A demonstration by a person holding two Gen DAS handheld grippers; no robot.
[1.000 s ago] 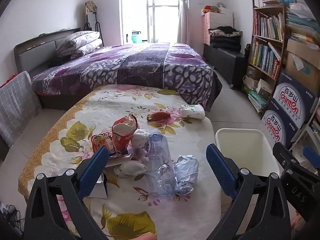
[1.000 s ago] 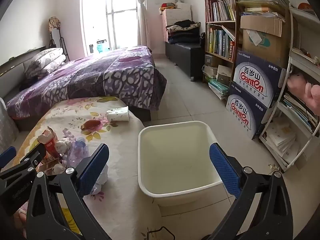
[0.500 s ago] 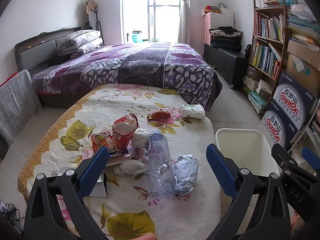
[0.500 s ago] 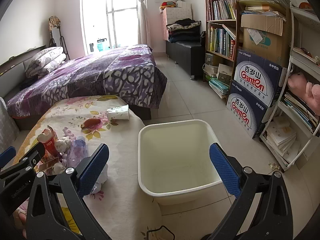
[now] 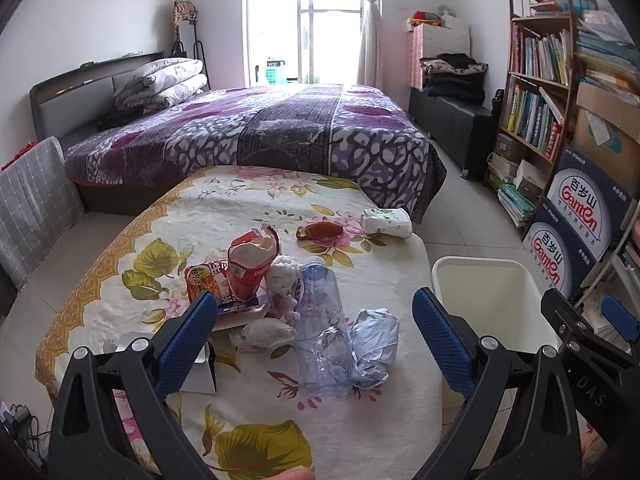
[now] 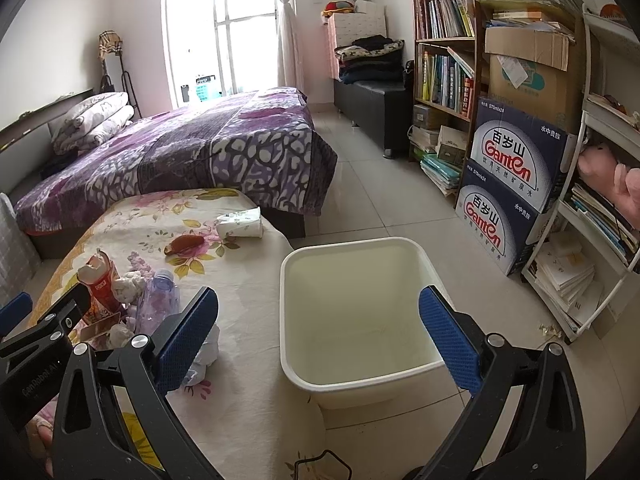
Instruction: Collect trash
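Note:
On the flowered tablecloth lies a heap of trash: a crushed clear plastic bottle, a crumpled silver-blue wrapper, a torn red paper cup, white tissue wads and a red snack packet. Farther back lie a brown wrapper and a white tissue pack. My left gripper is open, hanging just before the bottle. A white empty bin stands on the floor right of the table. My right gripper is open above the bin's near rim.
A bed with a purple cover stands behind the table. Bookshelves and stacked water cartons line the right wall. The tiled floor runs between bed and shelves. A grey checked cushion sits at the left.
Both views have shifted only slightly; the left gripper has edged a little toward the trash heap. Both grippers stay open and nothing on the table has moved.

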